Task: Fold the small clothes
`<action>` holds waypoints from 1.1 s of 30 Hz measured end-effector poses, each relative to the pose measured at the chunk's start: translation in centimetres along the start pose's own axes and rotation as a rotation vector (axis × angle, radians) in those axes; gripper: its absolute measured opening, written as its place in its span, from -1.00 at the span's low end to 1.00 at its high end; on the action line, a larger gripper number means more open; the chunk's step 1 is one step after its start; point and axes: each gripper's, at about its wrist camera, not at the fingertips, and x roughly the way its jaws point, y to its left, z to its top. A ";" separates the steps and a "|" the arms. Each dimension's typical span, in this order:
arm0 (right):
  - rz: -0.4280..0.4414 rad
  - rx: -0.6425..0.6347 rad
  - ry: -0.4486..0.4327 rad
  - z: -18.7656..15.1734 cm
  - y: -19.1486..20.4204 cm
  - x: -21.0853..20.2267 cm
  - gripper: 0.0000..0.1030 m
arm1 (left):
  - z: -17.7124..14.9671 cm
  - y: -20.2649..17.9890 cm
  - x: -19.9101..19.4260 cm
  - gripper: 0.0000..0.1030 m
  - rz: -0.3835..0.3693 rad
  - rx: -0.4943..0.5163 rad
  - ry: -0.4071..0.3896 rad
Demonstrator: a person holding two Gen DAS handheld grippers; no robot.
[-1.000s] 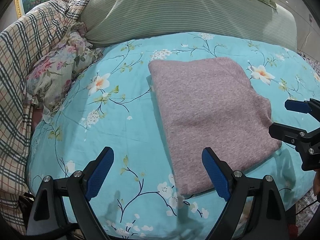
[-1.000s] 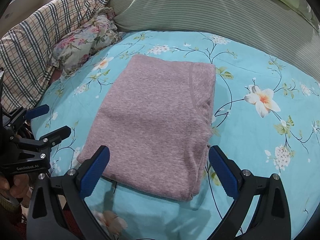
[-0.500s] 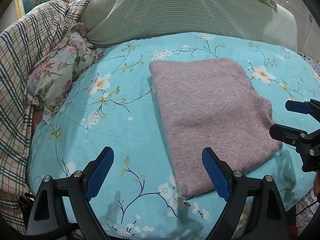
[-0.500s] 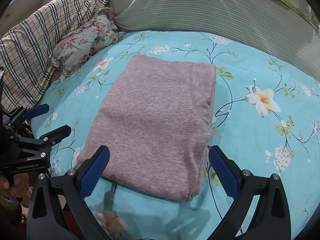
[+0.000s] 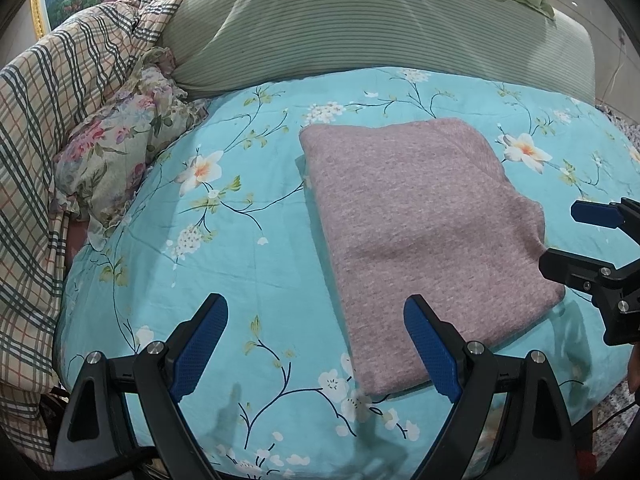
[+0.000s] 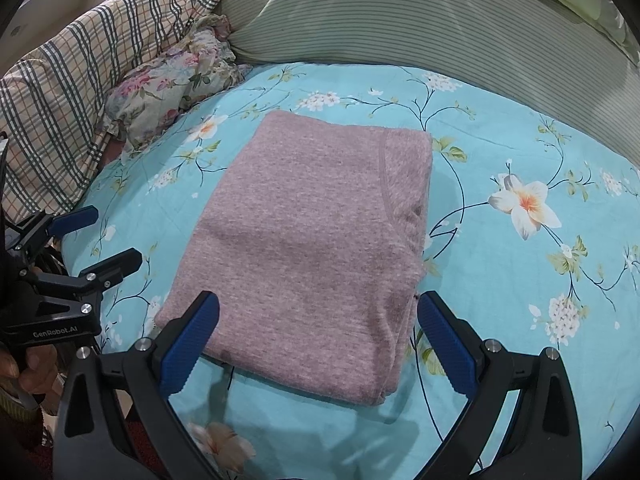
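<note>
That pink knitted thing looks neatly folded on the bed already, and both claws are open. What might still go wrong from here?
Two risks, both guesses. The folded pink sweater lies on a soft, rounded floral bedsheet, and its near edge shows stacked layers; a brush from the open right gripper could peel them apart. The left gripper hovers with one finger over the sweater's corner, so lowering there might snag the knit and drag the fold askew.

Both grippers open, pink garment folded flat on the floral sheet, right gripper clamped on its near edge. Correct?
Not quite. The right gripper is open and holds nothing; its jaws straddle the near edge of the pink garment without clamping it, as the right wrist view shows. The left gripper is open too, and the garment lies folded on the floral sheet.
</note>
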 end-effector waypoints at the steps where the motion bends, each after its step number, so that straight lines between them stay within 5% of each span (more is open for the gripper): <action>1: 0.001 0.000 0.001 0.0 0.0 0.0 0.93 | 0.0 0.0 0.0 0.75 0.000 0.001 0.000; 33: 0.001 0.008 0.000 0.1 -0.2 0.2 0.93 | 0.4 -0.4 0.0 0.75 0.002 0.007 -0.001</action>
